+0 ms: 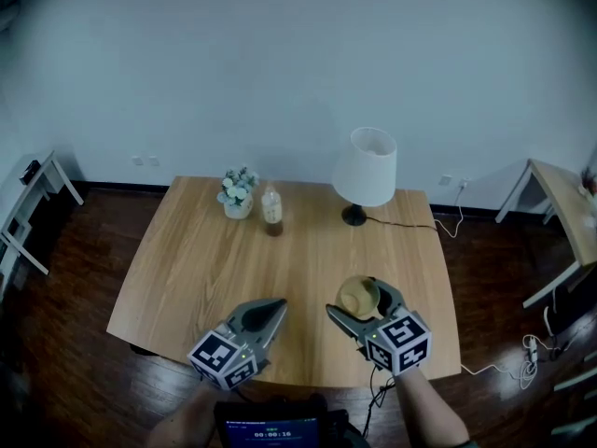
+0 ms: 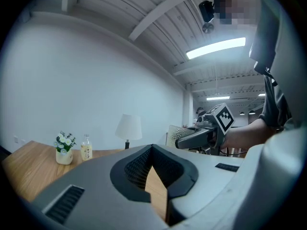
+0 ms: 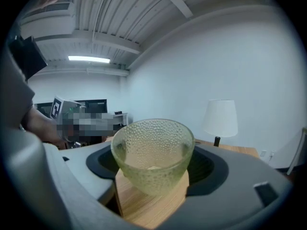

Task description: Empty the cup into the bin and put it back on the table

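Cup [image 3: 152,155]: small bowl-shaped tumbler of pale yellow-green translucent glass, with a pebbled, dimpled wall all round. The rim is wider than the base. Pose: upright, mouth up, no visible tilt. It sits between the two jaws of my right gripper [image 1: 357,304], which press on its left and right walls. Location: over the near right part of the table [image 1: 215,269], close to the near edge. A small pale patch shows at the bottom inside; I cannot tell what it is. No bin in view.
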{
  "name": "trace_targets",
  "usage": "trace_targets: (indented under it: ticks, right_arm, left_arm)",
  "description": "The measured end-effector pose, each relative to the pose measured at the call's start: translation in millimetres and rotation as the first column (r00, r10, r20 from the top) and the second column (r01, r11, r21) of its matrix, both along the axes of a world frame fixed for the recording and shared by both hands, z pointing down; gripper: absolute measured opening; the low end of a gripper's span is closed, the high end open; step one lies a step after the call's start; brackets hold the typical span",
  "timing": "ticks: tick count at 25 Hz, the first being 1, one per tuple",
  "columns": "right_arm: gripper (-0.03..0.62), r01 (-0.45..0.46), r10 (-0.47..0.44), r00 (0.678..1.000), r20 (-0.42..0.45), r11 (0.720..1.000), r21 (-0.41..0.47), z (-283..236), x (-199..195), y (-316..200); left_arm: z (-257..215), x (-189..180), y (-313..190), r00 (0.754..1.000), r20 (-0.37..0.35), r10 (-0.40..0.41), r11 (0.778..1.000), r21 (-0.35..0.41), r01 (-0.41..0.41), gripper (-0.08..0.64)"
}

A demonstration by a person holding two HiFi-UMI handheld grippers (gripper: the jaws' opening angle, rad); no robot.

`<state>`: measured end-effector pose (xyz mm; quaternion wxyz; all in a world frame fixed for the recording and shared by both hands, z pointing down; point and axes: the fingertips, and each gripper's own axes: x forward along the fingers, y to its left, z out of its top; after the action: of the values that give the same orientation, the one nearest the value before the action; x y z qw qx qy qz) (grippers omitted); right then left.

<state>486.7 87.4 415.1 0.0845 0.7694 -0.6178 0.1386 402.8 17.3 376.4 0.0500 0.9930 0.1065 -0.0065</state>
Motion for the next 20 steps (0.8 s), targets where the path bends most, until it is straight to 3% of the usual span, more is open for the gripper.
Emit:
trace_targets:
  ticks: [11,20]
  right_arm:
    - [0.399,0.159,-0.159,0.987,-0.037,0.987,0.008,-22.3,-26.5,-44.7]
    - [0.399,0.331,-0.331,0.943,-0.025,0.944,-0.012,-34.3,-59.9,-82.7]
  left_arm:
    - [-16.7,-40.0,-39.2,0.986,-0.028,-0.167,0.986,0.011,0.168,0.002]
    - [-31.3,-93.5,-73.3,0.933,-0.053,-0.356,0.932,0.046,0.358,0.002]
